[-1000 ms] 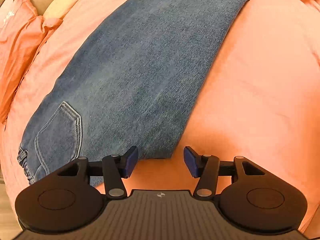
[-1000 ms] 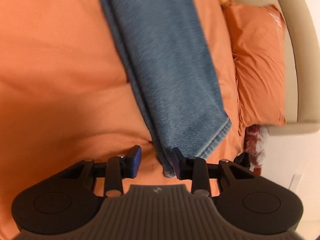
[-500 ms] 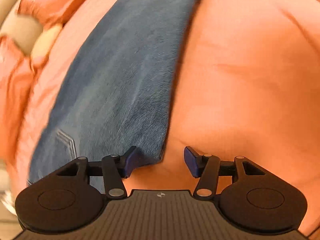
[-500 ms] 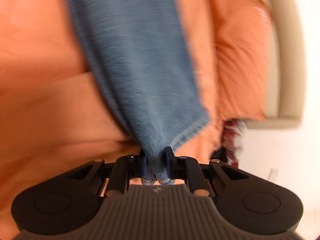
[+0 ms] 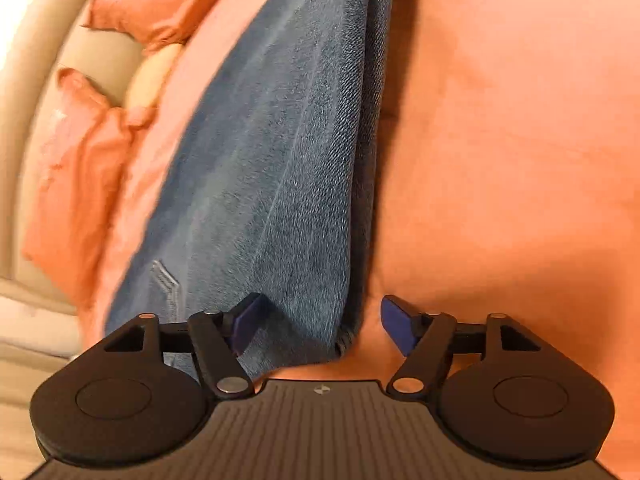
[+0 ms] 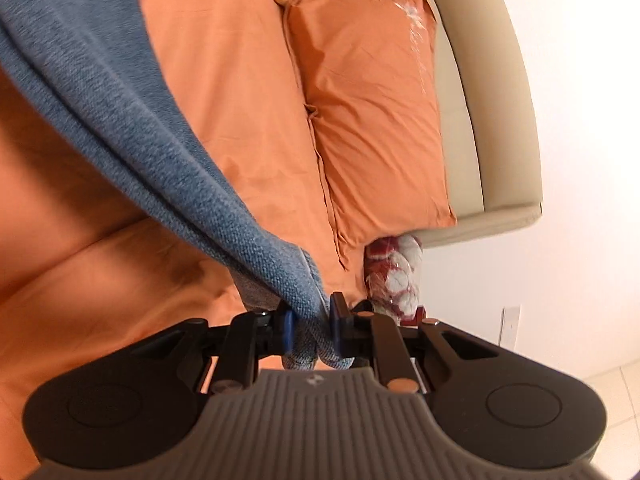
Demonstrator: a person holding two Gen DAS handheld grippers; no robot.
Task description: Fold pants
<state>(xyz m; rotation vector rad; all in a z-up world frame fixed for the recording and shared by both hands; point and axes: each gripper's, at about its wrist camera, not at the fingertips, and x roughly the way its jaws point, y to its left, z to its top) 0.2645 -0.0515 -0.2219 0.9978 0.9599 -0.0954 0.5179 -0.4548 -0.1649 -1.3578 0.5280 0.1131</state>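
Orange bed (image 6: 100, 272), right gripper (image 6: 310, 326) pinching jeans (image 6: 120, 128) hem

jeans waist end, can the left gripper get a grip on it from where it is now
Probably yes. The left gripper is open, and the folded corner of the jeans already lies between its fingers, nearer the left pad, with only orange bedsheet beside it. The right gripper holds the hem end.

Bedroom: orange-sheeted bed (image 6: 100, 280), pillow (image 6: 376, 112), headboard (image 6: 492, 100).
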